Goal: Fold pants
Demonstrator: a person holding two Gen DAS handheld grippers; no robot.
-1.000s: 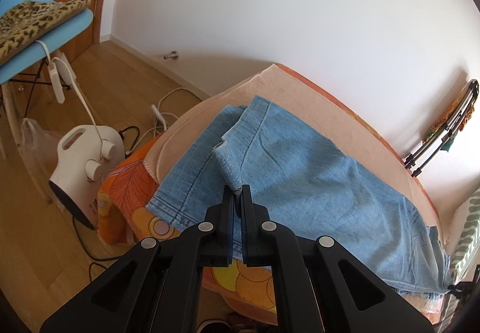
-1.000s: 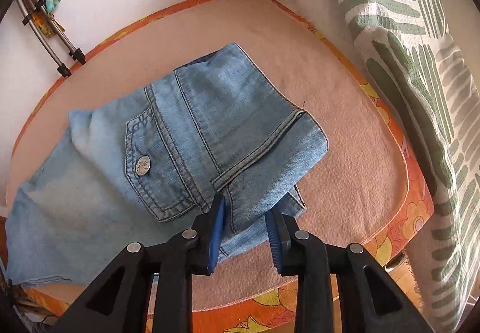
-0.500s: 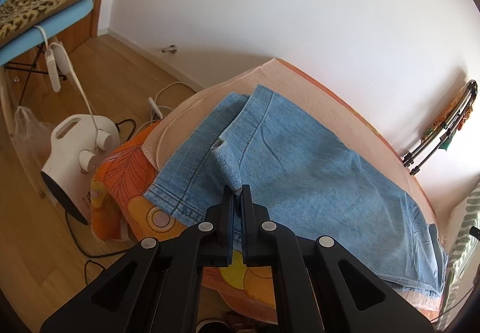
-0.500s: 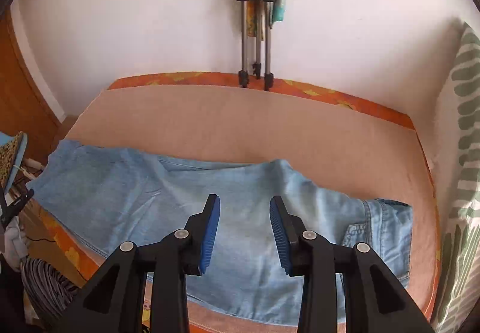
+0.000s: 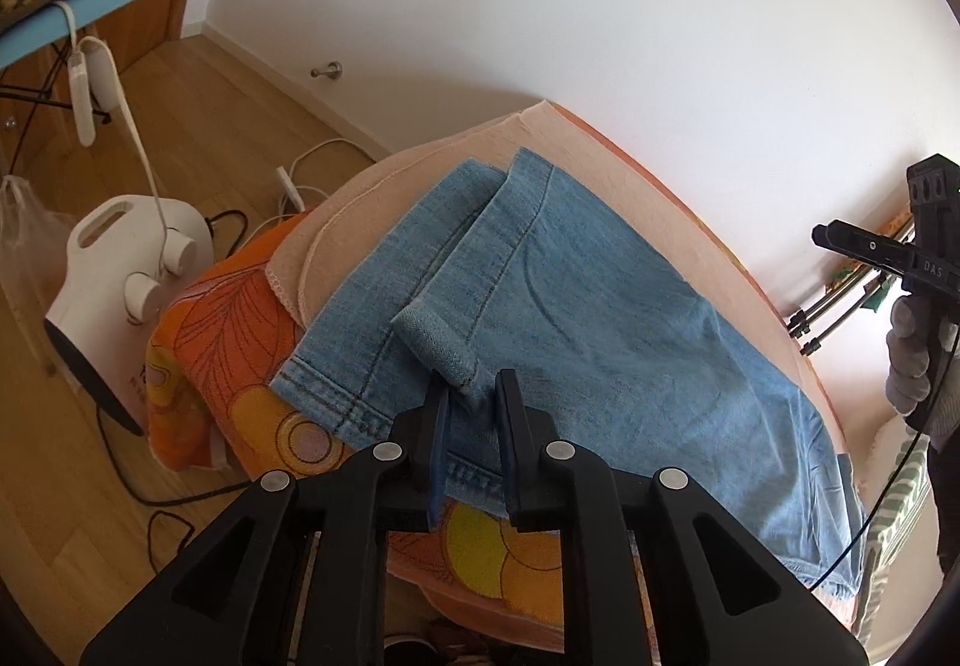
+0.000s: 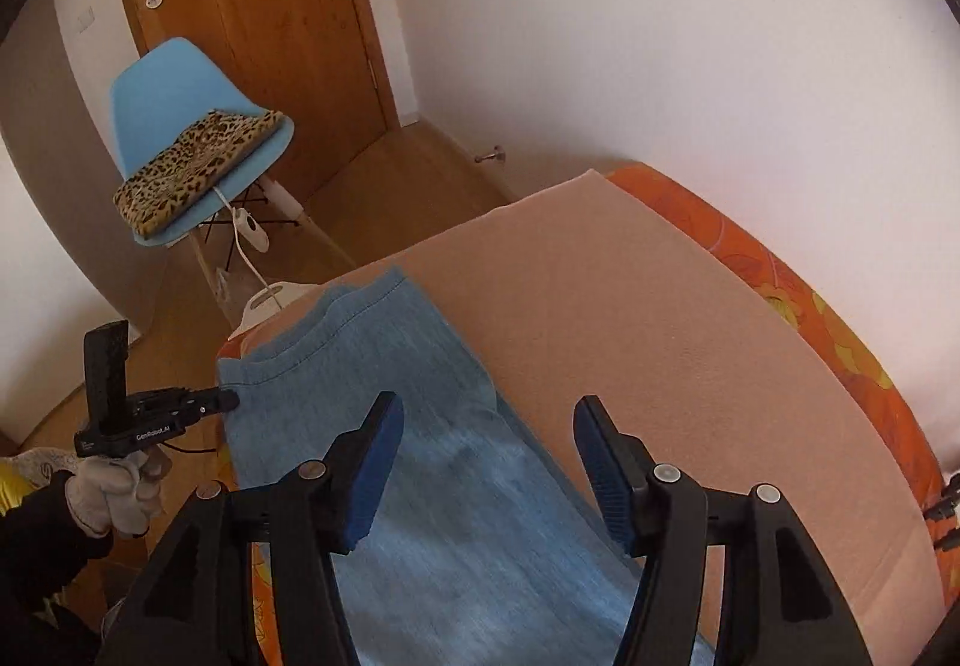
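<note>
Light blue denim pants [image 5: 600, 342] lie lengthwise on a pink blanket [image 5: 606, 150] over the bed, leg hems at the near left end. A small flap of hem [image 5: 435, 345] stands folded back just ahead of my left gripper [image 5: 471, 396], which is open, its jaws a little apart around the hem edge. In the right wrist view the pants [image 6: 432, 426] run along the bed; my right gripper [image 6: 486, 426] is wide open above them and empty. The left gripper shows there too [image 6: 222, 400] at the pants' edge.
A white appliance [image 5: 120, 294] with cords stands on the wood floor left of the bed. A blue chair [image 6: 180, 126] with a leopard cushion stands by the door. An orange floral sheet [image 5: 198, 330] hangs under the blanket. The right hand's gripper [image 5: 888, 252] shows at the far right.
My left gripper has opened and let go of the hem flap. My right gripper has swung round from the waist end to look along the legs and opened wider.
</note>
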